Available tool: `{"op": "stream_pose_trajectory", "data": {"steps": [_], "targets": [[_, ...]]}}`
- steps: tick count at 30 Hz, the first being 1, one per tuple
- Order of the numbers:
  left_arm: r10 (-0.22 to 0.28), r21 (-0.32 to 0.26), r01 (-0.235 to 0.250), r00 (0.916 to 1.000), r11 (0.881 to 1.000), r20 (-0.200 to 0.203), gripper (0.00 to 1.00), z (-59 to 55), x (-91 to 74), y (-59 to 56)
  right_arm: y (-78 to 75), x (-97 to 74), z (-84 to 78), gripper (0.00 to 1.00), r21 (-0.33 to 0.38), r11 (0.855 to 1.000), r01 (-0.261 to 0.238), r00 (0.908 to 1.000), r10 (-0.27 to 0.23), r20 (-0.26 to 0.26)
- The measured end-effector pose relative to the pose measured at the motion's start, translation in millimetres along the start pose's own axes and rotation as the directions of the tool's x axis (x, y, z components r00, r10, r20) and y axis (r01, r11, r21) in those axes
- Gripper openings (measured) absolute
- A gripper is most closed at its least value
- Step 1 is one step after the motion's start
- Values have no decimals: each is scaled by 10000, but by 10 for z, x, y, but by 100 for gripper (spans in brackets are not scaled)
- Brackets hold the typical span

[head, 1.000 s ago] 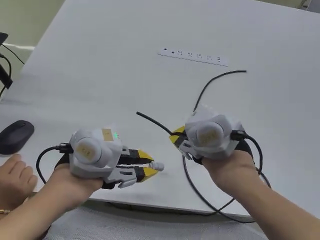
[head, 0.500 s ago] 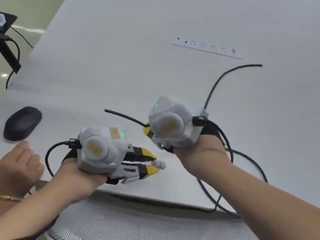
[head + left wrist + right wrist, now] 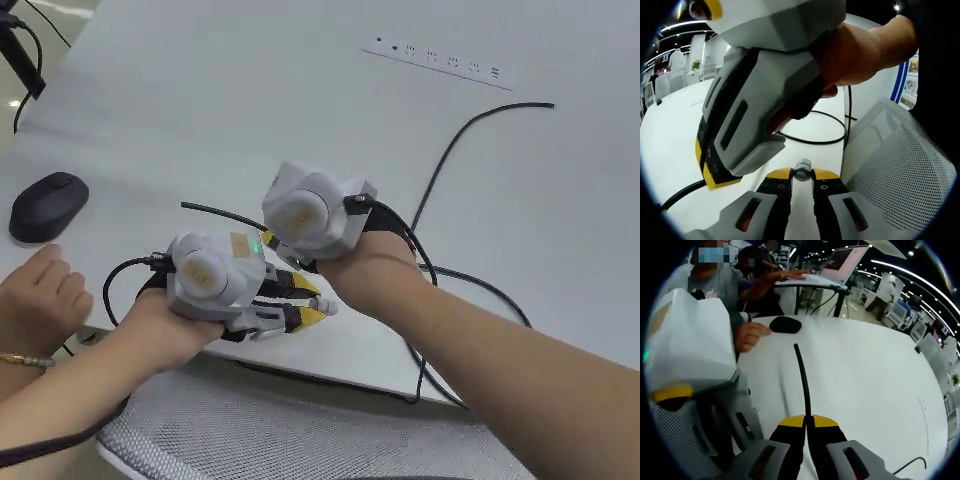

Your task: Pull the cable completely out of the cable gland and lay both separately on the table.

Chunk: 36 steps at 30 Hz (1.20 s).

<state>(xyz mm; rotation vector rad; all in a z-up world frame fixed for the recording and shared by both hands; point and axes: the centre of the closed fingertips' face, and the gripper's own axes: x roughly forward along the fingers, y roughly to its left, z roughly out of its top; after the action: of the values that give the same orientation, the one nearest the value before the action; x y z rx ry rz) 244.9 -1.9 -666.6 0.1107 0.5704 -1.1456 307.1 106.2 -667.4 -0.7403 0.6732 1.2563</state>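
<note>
My left gripper [image 3: 322, 306] is shut on a small grey cable gland [image 3: 329, 308] near the table's front edge. In the left gripper view the gland [image 3: 801, 169] sits between the yellow tips of the left gripper [image 3: 801, 176]. My right gripper [image 3: 272, 243] hovers just above and behind the left one, shut on the black cable [image 3: 222, 214]. The cable's free end points left, apart from the gland. In the right gripper view the cable [image 3: 801, 375] runs straight out from the right gripper [image 3: 807, 419]. The rest of the cable [image 3: 450, 155] trails right across the table.
A black mouse [image 3: 47, 205] lies at the left, with another person's hand [image 3: 38, 298] near it. A white power strip [image 3: 440, 62] lies at the far side. A mesh chair [image 3: 250, 440] stands below the table's front edge. Black gripper cords loop at the right.
My right gripper has carried the cable left, from beside the left gripper to just above it. The left gripper keeps hold of the gland. The head camera has shifted.
</note>
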Motion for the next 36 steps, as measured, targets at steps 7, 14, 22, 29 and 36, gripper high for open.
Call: {"op": "stream_pose_trajectory", "data": {"steps": [7,14,22,29,36], "targets": [[-30,-44,29,10000,10000,-84,15,-64,57,72,8,227,-119,0,-43,9993,-368,9990,366,-237],[6,-110,-9,9996,9999,-291,16,-177,95,148,-41,303,-148,0,71,9979,-642,9977,643,-199],[64,-112,-72,9978,9999,-665,16,-279,125,156,-89,347,-156,0,137,9965,-823,9965,824,-119],[84,-211,-100,9974,9997,-722,16,-307,136,167,-28,415,-216,0,-58,9944,-1052,9942,1051,-228],[155,-71,-162,9960,9998,-885,16,-332,134,176,-52,456,-227,0,-96,9946,-1038,9941,1034,-313]]}}
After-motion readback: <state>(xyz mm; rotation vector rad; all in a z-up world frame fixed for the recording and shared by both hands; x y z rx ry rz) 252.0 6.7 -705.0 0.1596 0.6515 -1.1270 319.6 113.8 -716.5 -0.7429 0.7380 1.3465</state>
